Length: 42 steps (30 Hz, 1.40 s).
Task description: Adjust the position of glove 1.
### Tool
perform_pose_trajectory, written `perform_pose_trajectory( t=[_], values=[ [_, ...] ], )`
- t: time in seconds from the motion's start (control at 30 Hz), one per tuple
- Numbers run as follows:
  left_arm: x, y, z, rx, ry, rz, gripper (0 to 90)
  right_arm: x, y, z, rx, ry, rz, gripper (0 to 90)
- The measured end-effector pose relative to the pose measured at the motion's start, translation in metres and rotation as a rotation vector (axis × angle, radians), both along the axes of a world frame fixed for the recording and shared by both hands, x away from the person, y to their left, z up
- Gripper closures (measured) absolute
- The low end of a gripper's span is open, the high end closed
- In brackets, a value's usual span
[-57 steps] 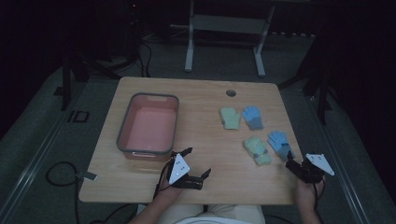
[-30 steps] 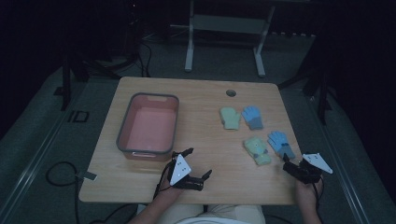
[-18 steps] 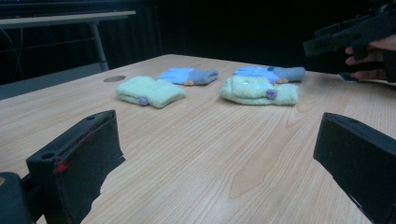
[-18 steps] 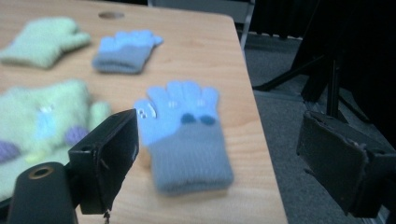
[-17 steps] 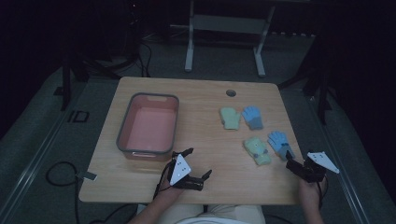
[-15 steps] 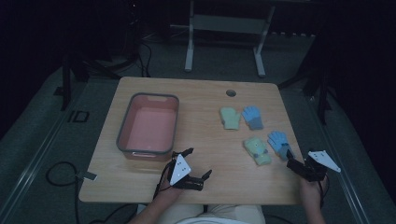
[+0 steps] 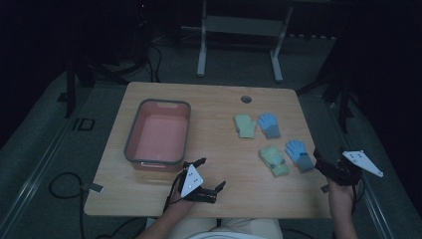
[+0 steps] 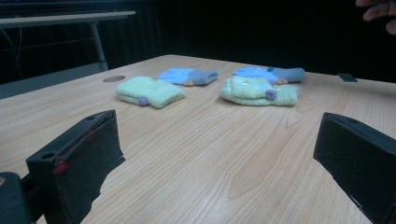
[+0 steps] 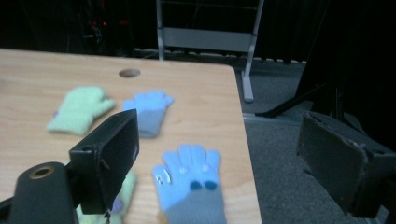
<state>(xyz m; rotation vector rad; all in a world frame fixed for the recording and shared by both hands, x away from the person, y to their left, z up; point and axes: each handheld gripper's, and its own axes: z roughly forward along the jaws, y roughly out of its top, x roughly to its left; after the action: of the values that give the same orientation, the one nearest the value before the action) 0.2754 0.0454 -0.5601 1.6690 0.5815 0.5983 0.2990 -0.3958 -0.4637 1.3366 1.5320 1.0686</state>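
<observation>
Two pairs of small gloves lie on the right half of the wooden table (image 7: pixel 214 104): a green glove (image 7: pixel 245 125) and a blue glove (image 7: pixel 269 124) farther back, a green glove (image 7: pixel 274 160) and a blue glove (image 7: pixel 299 155) nearer. My right gripper (image 7: pixel 321 160) hovers open at the table's right edge, just right of the near blue glove (image 9: pixel 189 179), nothing between its jaws. My left gripper (image 7: pixel 211 173) rests open near the front edge, pointing toward the gloves (image 8: pixel 259 90), which lie well beyond it.
A pink bin (image 7: pixel 157 134) with a grey rim stands empty on the left half of the table. A round hole (image 7: pixel 246 98) is near the far edge. A metal stand (image 7: pixel 239 25) is on the floor beyond the table. The surroundings are dark.
My right gripper has wavered and drifted slightly to the right beside the near blue glove. The left gripper and the gloves have not moved.
</observation>
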Motion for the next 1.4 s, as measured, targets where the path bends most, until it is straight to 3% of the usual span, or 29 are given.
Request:
perform_pose_trajectory(
  t=[0.1,0.2,0.3,0.33,0.43,0.57,0.73,0.87,1.03,1.4],
  values=[
    [0.000,0.000,0.000,0.000,0.001,-0.002,0.6,0.003,0.002,0.010,-0.007,-0.007,-0.019,13.0],
    [0.000,0.000,0.000,-0.001,0.003,-0.004,0.6,0.007,0.004,0.020,0.012,-0.003,0.009,17.6],
    [0.000,0.000,0.000,-0.001,0.004,-0.005,0.6,0.009,0.009,0.025,-0.010,-0.012,-0.020,18.5],
    [0.000,0.000,0.000,-0.001,0.003,-0.006,0.6,0.012,0.013,0.030,-0.021,0.017,-0.042,18.4],
    [0.000,0.000,0.000,-0.003,0.004,-0.007,0.6,0.017,0.017,0.038,0.035,0.030,-0.015,17.3],
    [0.000,0.000,0.000,-0.006,0.005,-0.005,0.6,0.021,0.030,0.043,-0.019,0.010,-0.007,12.7],
    [0.000,0.000,0.000,0.001,0.001,-0.007,0.6,0.028,0.047,0.053,-0.021,-0.009,0.045,11.4],
    [0.000,0.000,0.000,-0.006,0.002,-0.010,0.6,0.039,0.062,0.056,-0.009,0.022,0.121,13.6],
    [0.000,0.000,0.000,-0.006,0.004,-0.013,0.6,0.052,0.081,0.054,-0.033,0.015,0.187,18.1],
    [0.000,0.000,0.000,-0.006,0.004,-0.012,0.6,0.087,0.118,0.048,-0.031,0.029,0.319,23.6]
  ],
)
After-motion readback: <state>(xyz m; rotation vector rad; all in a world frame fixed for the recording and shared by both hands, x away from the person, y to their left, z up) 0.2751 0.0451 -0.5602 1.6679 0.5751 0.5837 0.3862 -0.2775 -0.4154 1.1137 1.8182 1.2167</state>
